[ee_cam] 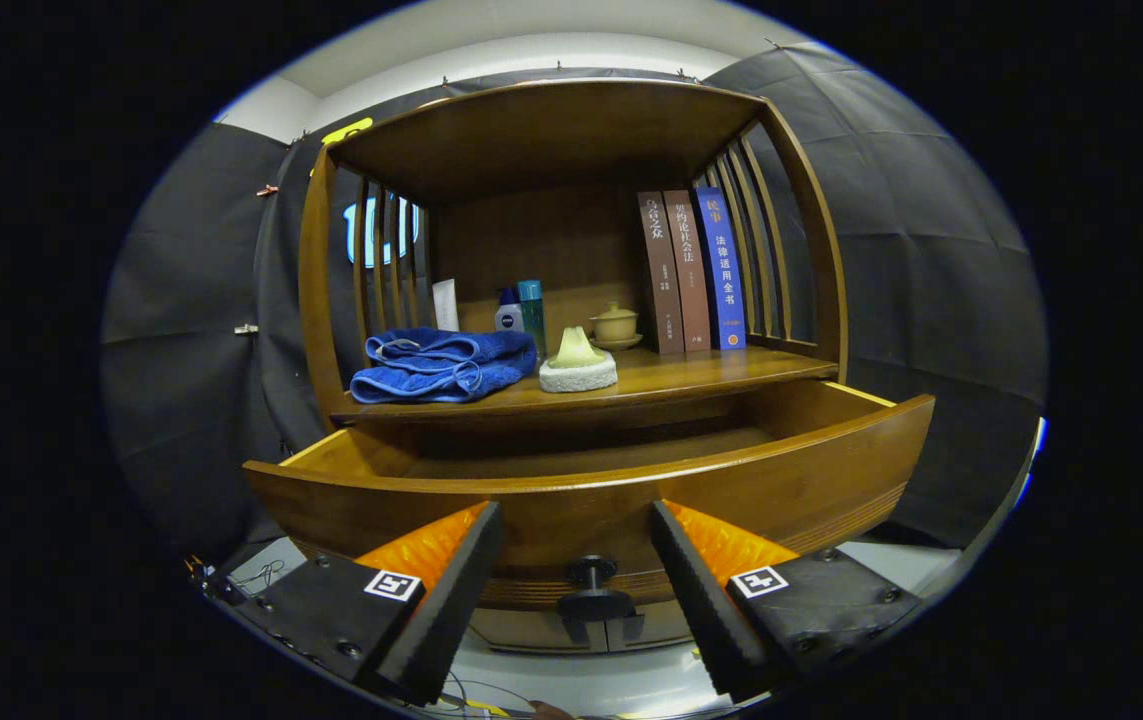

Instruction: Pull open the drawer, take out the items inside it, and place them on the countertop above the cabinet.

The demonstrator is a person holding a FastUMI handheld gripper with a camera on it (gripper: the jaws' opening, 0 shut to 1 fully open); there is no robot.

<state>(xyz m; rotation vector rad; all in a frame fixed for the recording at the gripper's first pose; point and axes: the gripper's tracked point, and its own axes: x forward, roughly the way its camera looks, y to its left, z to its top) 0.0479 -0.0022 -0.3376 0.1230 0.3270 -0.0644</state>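
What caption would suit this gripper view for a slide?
Gripper with open jaws flanking the knob of a pulled-out drawer, below a countertop holding towel and books.

Gripper [576,540] held level, fingers spread wide apart.

The two fingers [451,590] reach forward side by side, slanting in toward each other at the tips, with a broad gap left between them. Neither finger presses on anything; the tips stand free in the air and nothing is clamped in the gap. Each finger's base carries a small square marker on its upper face, and both bases sit at about the same height.
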